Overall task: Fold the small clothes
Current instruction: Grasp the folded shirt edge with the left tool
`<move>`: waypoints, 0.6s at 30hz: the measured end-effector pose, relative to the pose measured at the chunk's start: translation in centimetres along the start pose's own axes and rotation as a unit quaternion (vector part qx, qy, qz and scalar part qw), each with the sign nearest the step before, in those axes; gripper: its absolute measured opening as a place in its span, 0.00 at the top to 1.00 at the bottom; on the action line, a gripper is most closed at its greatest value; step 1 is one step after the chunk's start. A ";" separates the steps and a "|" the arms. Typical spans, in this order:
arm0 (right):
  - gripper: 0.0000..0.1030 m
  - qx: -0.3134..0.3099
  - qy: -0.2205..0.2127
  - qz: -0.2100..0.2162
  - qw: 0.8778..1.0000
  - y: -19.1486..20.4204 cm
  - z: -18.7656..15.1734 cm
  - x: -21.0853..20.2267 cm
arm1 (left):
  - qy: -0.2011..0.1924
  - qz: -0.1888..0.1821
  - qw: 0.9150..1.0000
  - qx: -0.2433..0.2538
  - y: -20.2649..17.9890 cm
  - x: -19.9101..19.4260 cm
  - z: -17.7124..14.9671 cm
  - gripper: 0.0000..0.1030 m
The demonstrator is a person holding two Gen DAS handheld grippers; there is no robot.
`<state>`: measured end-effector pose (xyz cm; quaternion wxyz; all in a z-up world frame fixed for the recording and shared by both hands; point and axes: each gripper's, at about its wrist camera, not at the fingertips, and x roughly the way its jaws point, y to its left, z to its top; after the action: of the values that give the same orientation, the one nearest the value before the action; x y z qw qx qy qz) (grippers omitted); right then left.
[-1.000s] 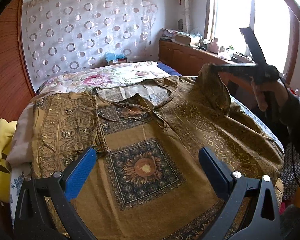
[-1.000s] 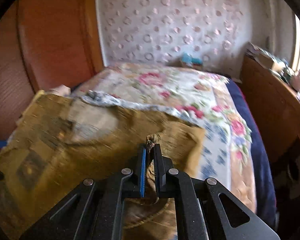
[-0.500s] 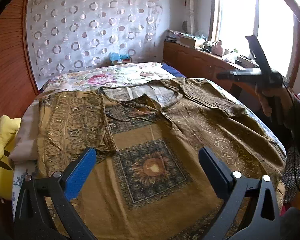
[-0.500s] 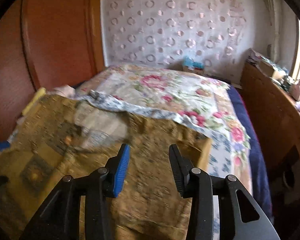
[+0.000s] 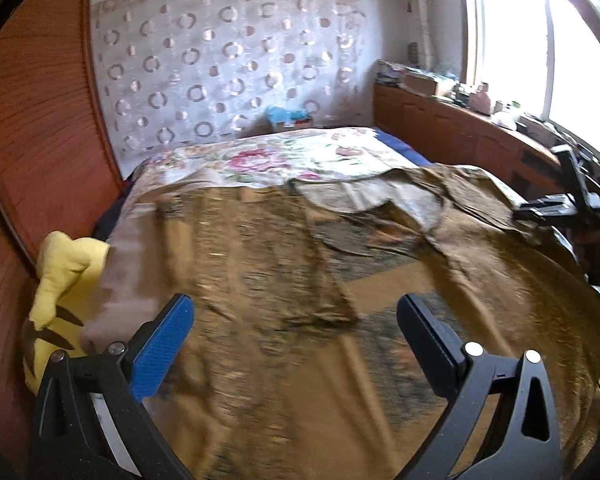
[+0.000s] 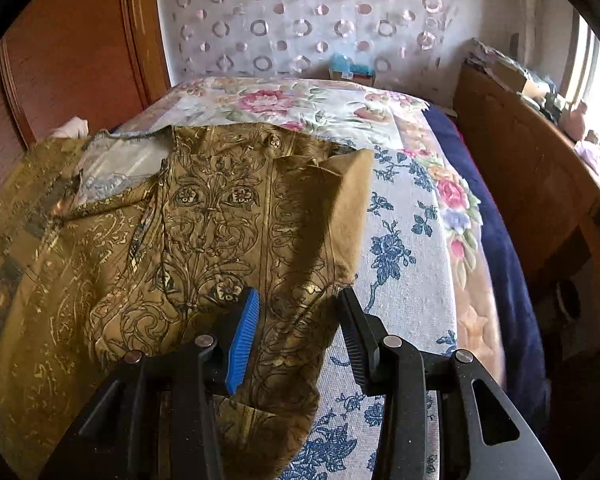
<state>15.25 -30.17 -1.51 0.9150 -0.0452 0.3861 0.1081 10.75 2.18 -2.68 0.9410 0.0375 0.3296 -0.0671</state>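
Observation:
A golden-brown patterned shirt (image 5: 300, 280) lies spread on the bed, its pale inner neckline (image 5: 380, 196) showing. My left gripper (image 5: 296, 308) hovers wide open above the shirt's left side, with nothing between its jaws. In the right wrist view the shirt's sleeve (image 6: 300, 208) lies flat on the bedsheet. My right gripper (image 6: 298, 300) stands open just above the sleeve's edge, its pads not pressing the cloth. The left wrist view shows that right gripper (image 5: 556, 208) at the far right, low over the sleeve, held by a hand.
A yellow plush toy (image 5: 64, 272) sits against the wooden panel at the left. The floral bedsheet (image 6: 404, 240) shows beyond and right of the shirt. A wooden cabinet (image 5: 440, 132) with clutter runs under the window. A blue box (image 5: 288, 118) stands at the far wall.
The right gripper opened and let go of the lifted sleeve, which now lies flat on the bed. That gripper sank toward it. The left gripper swung toward the shirt's left side.

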 end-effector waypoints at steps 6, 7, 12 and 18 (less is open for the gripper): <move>0.56 0.000 -0.008 -0.008 1.000 0.0 -0.6 -0.2 | 0.010 0.026 0.999 -0.019 4.1 1.6 1.0 0.25; 0.55 0.001 -0.009 -0.007 1.000 -0.3 -1.2 0.1 | 0.013 0.030 0.999 -0.023 4.7 1.9 1.2 0.26; 0.53 0.004 -0.009 -0.007 1.000 -0.6 -1.5 0.1 | 0.028 0.047 0.998 -0.037 7.0 4.0 2.1 0.38; 0.51 0.004 -0.009 -0.008 1.000 -0.7 -1.4 0.3 | 0.042 0.050 0.996 -0.062 8.8 6.5 3.1 0.45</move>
<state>14.61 -31.08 -2.69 0.9193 -0.0436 0.3783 0.0992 19.04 9.90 -4.13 0.9288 -0.0021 0.3705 0.0023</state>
